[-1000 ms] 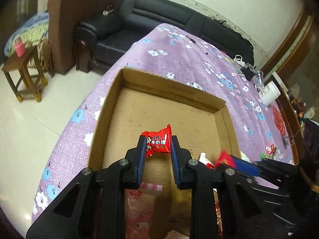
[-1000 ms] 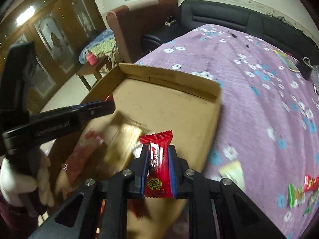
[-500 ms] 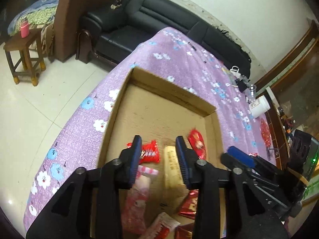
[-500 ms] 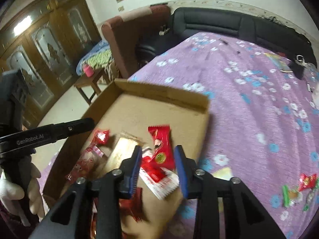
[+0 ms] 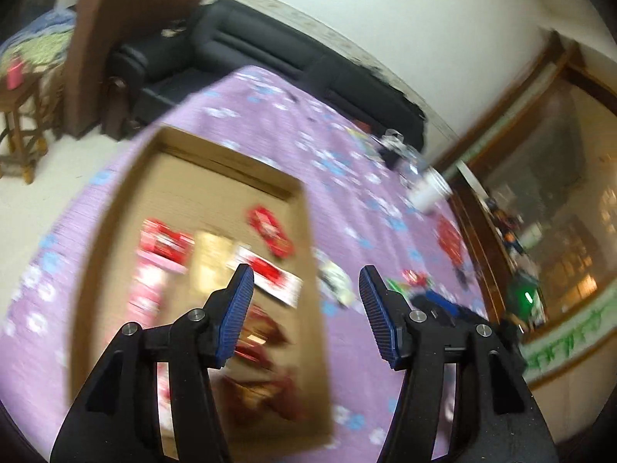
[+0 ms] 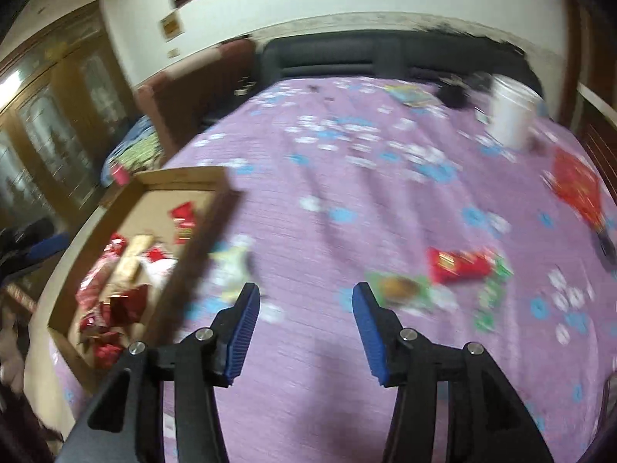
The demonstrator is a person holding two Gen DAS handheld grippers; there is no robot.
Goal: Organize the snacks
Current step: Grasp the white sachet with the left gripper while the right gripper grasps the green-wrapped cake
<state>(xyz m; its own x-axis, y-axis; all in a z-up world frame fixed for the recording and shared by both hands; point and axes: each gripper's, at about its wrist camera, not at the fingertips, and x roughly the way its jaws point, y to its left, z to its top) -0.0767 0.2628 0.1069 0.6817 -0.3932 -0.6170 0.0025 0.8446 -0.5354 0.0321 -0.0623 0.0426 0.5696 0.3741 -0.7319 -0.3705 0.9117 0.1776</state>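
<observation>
A: How does the left tool point(image 5: 306, 305) stand?
B: Tilted downward, its jaws opening, with nothing between the blue ribbed pads point(image 5: 236, 308).
A: And the right tool point(image 6: 304, 318)?
B: Much the same: pointed downward, jaws opening, nothing pressed between its pads point(image 6: 369, 330). Both views are blurred.
A: Any hand visible?
B: Only a pale blurred shape at the left edge of the right wrist view; I cannot tell what it is.
</observation>
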